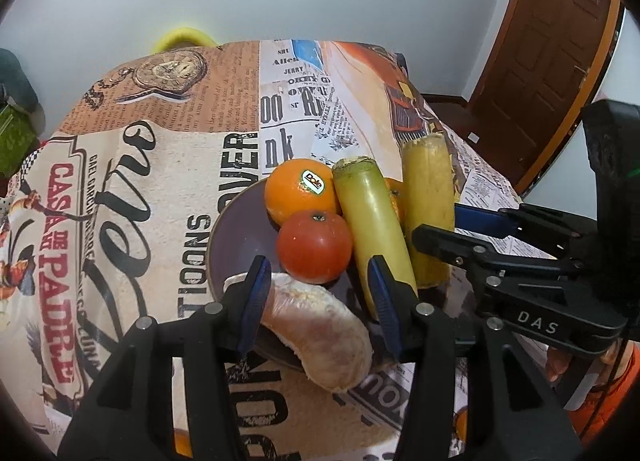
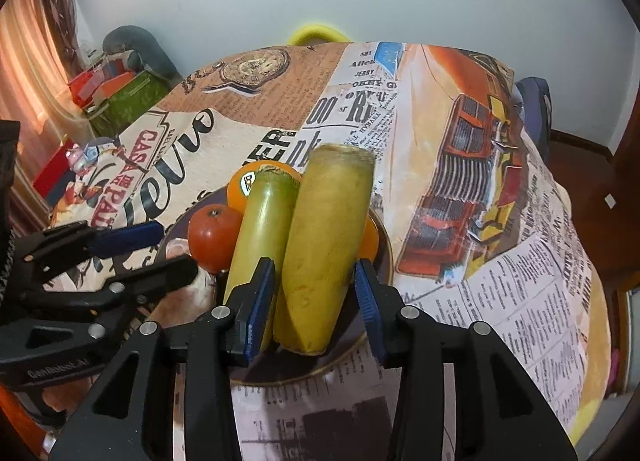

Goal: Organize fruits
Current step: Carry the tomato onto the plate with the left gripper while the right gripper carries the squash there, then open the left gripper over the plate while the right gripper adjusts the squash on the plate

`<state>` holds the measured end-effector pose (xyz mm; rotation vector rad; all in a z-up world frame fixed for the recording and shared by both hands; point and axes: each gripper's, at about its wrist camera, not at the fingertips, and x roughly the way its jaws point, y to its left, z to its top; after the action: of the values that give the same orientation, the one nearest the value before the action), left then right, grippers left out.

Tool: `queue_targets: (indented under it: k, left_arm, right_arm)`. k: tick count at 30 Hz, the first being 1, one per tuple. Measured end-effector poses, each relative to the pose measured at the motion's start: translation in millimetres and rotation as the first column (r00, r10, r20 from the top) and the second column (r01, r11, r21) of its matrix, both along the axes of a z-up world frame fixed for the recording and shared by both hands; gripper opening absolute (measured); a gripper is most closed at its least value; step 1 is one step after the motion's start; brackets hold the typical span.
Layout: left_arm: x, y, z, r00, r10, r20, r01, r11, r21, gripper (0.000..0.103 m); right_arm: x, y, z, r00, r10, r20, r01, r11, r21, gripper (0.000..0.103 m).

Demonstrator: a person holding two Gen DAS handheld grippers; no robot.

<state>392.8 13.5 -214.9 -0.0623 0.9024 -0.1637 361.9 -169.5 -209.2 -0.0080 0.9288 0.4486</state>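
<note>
Plate (image 1: pixel 224 237): dark, on the patterned tabletop (image 1: pixel 120 189), holding the fruit.
Fruit: 1 orange (image 1: pixel 300 191), 1 tomato (image 1: pixel 315 245), 2 yellow-green stalks (image 2: pixel 262 229) (image 2: pixel 326 249), 1 pale peeled piece (image 1: pixel 320 337).
Left gripper (image 1: pixel 318 299): fingers spread around the pale piece, not pinching it.
Right gripper (image 2: pixel 316 305): fingers spread either side of the thicker stalk.

We see a table covered by a printed cloth of newspaper text, a pocket watch and an orange truck (image 1: pixel 168 165) (image 2: pixel 500 221). Directly on that cloth, at the near edge, sits a round dark purple plate with a pale rim (image 1: pixel 236 229) (image 2: pixel 352 353), loaded with fruit
</note>
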Motion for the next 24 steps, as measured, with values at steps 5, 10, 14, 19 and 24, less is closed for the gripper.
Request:
queue_targets:
  k: [5, 10, 14, 19, 24]
  left_arm:
    - [-16, 4, 12, 1.000, 0.008, 0.014, -0.008, 1.000, 0.000, 0.050]
    - [-35, 9, 27, 0.999, 0.012, 0.040, -0.012, 1.000, -0.001, 0.050]
    - [-46, 14, 37, 0.998, 0.016, 0.068, -0.016, 1.000, 0.007, 0.051]
    - [-57, 23, 43, 0.995, 0.039, 0.094, -0.041, 0.999, 0.016, 0.052]
    - [-59, 30, 37, 0.994, 0.061, 0.096, -0.063, 0.998, 0.021, 0.054]
  right_arm:
    - [-13, -3, 10, 1.000, 0.000, 0.021, 0.001, 1.000, -0.015, 0.045]
    - [-20, -3, 13, 0.999, 0.002, 0.036, 0.000, 0.999, -0.053, 0.050]
    - [-26, -14, 14, 0.999, -0.020, 0.041, 0.022, 0.998, -0.058, 0.050]
    - [-32, -41, 16, 0.997, -0.071, 0.042, 0.074, 0.994, -0.075, 0.050]
    - [-23, -69, 14, 0.988, -0.150, 0.029, 0.152, 0.986, -0.069, 0.050]
